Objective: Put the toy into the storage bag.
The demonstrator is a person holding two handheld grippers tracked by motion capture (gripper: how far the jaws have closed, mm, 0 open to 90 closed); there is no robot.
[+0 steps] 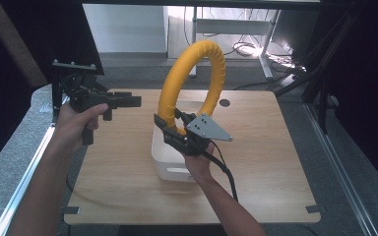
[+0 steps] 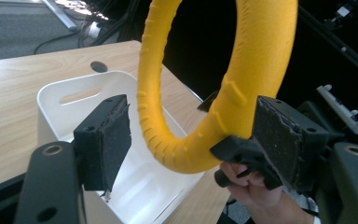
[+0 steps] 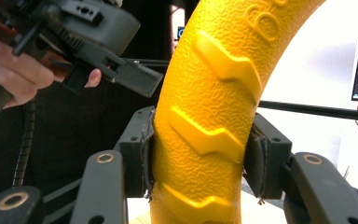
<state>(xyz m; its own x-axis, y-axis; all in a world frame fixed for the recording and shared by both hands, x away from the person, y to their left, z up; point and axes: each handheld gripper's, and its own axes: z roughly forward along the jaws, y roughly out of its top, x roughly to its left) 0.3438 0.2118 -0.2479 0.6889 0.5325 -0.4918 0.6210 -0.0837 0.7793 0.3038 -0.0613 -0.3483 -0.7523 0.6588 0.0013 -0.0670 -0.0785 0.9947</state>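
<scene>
Pale wooden surface (image 1: 275,162) is carrying a white rectangular plastic bin (image 1: 165,162) near its centre, with dark curtains and cabling beyond the far edge. The right gripper (image 1: 170,129) is clamping its fingers (image 3: 137,156) on both sides of a yellow textured foam ring (image 1: 217,69), holding it upright above the bin. The left gripper (image 1: 128,101) is hovering at the left, fingers (image 2: 106,140) standing wide apart and holding nothing, pointing towards the ring. Risk noted: the grip is sitting low on the ring, so the tall upper arc could be swinging or twisting between the pads. A mistimed release could be dropping it onto the bin rim.
</scene>
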